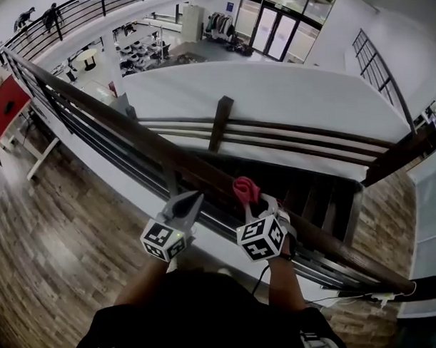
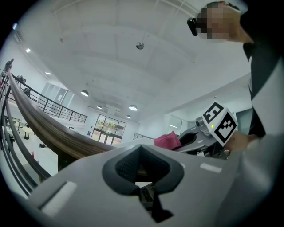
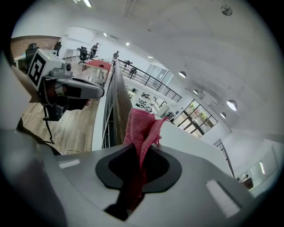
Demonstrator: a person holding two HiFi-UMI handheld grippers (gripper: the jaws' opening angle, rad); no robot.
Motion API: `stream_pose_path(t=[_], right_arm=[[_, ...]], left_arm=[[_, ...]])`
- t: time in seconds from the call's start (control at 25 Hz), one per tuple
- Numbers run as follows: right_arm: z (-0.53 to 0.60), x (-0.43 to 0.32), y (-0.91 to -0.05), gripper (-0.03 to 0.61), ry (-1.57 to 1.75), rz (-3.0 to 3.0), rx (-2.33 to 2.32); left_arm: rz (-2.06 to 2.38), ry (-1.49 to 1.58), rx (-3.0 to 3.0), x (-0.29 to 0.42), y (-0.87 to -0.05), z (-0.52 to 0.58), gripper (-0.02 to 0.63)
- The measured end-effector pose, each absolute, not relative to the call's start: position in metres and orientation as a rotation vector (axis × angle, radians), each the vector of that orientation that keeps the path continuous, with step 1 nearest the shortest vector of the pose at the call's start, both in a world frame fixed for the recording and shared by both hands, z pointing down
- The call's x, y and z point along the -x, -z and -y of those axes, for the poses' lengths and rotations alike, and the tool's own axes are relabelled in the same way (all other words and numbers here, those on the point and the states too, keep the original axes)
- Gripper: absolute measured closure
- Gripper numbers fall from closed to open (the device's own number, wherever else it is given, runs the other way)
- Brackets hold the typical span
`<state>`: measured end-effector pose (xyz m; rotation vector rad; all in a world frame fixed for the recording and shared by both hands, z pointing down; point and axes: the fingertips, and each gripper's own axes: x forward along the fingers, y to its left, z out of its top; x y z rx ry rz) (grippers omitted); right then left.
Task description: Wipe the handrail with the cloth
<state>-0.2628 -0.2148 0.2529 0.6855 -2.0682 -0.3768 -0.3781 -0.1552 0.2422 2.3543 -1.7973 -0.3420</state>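
Pink towelling cloth (image 3: 142,126) is sitting pinched in the right hand-held gripper (image 1: 263,203), left hand-held gripper (image 1: 193,197) clenched empty; friction along the dark wooden handrail (image 1: 113,118) could tug it free.

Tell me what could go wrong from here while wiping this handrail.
The cloth is only a small bunch pinched in the right gripper, so hard jaw tips might scrape the wooden handrail. Beyond the rail is an open drop to a lower floor; a cloth slipping free would likely fall out of reach.
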Motion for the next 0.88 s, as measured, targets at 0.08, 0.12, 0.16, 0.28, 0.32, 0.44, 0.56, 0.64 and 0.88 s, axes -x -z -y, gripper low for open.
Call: stream_pose_path(t=[0.08, 0.12, 0.16, 0.28, 0.32, 0.44, 0.56, 0.64, 0.88], right_arm=[[0.214, 0.27, -0.252, 0.538, 0.386, 2.072, -0.673], [0.213, 0.273, -0.25, 0.538, 0.388, 2.073, -0.667], [0.213, 0.276, -0.25, 0.538, 0.39, 2.074, -0.662], [0.213, 0.285, -0.251, 0.538, 0.388, 2.079, -0.656], [0.213, 0.289, -0.252, 0.538, 0.387, 2.08, -0.657], [0.214, 0.301, -0.252, 0.538, 0.392, 2.078, -0.657], [0.212, 0.315, -0.253, 0.538, 0.412, 2.071, -0.653], [0.21, 0.323, -0.254, 0.538, 0.416, 2.068, -0.65], [0.213, 0.344, -0.257, 0.538, 0.419, 2.063, -0.635]], left_arm=[[1.8, 0.347, -2.352, 0.383, -0.242, 0.156, 0.614], [1.803, 0.35, -2.35, 0.385, -0.241, 0.156, 0.614], [1.807, 0.353, -2.347, 0.388, -0.24, 0.156, 0.614], [1.81, 0.345, -2.347, 0.396, -0.243, 0.156, 0.614], [1.809, 0.34, -2.351, 0.399, -0.243, 0.156, 0.614], [1.813, 0.331, -2.36, 0.409, -0.24, 0.154, 0.614], [1.822, 0.319, -2.362, 0.423, -0.238, 0.15, 0.614], [1.822, 0.312, -2.36, 0.43, -0.239, 0.147, 0.614], [1.815, 0.31, -2.345, 0.444, -0.238, 0.143, 0.614]])
